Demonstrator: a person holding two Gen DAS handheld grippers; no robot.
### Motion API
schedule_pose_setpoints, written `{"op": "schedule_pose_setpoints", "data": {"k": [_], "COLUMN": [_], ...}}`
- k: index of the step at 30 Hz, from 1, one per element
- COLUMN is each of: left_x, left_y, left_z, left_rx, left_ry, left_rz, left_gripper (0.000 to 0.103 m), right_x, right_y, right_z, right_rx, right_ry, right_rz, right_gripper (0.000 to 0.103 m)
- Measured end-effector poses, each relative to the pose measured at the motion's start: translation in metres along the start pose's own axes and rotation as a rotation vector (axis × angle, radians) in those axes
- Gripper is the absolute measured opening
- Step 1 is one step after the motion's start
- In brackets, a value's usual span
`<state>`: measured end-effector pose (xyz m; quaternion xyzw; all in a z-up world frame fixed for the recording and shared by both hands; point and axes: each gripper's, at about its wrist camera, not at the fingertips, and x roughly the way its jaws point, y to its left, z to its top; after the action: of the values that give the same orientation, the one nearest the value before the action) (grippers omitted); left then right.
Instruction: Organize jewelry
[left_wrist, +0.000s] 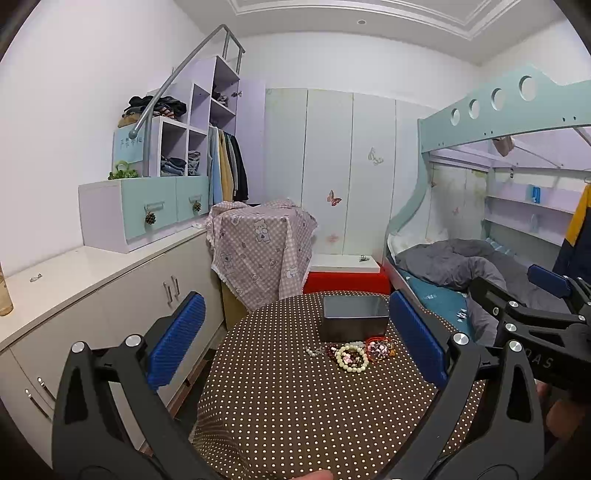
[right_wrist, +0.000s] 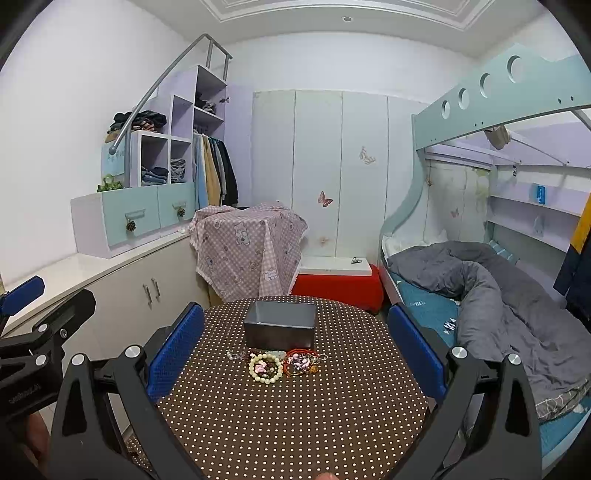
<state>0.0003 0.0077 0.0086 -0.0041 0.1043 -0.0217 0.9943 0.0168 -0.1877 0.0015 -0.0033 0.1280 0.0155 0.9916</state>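
A heap of jewelry (left_wrist: 354, 352) (right_wrist: 279, 363) lies on the round table (left_wrist: 280, 402) (right_wrist: 295, 417), which wears a brown dotted cloth. In the heap are a cream bead bracelet (left_wrist: 352, 356) (right_wrist: 264, 367), dark red beads and red cords. Just behind it stands an open grey metal box (left_wrist: 354, 317) (right_wrist: 280, 325). My left gripper (left_wrist: 295, 343) is open and hangs above the table's near part, short of the heap. My right gripper (right_wrist: 295, 347) is open too, level with the left, and holds nothing. Each one shows at the edge of the other's view.
A white low cabinet (left_wrist: 92, 280) runs along the left wall. Behind the table stand a piece of furniture under a pink checked cloth (left_wrist: 258, 243) and a red box (left_wrist: 347, 280). A bunk bed with grey bedding (right_wrist: 498, 295) fills the right side.
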Motion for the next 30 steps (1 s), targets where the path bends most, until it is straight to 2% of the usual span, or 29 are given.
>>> {"op": "schedule_pose_setpoints", "data": {"k": [10,30], "left_x": [-0.002,0.008], "left_y": [-0.010,-0.005], "left_z": [0.000,0.004], "left_rx": [0.004,0.003], "left_ry": [-0.016,-0.027], "left_rz": [-0.003,0.006], "left_gripper": [0.098,0.098], "right_x": [0.001,0.009], "right_y": [-0.002,0.002], "right_z": [0.003,0.009], "right_rx": [-0.004,-0.025], "right_ry": [-0.009,-0.013], "right_rz": [0.003,0.011], "right_gripper": [0.096,0.096]}}
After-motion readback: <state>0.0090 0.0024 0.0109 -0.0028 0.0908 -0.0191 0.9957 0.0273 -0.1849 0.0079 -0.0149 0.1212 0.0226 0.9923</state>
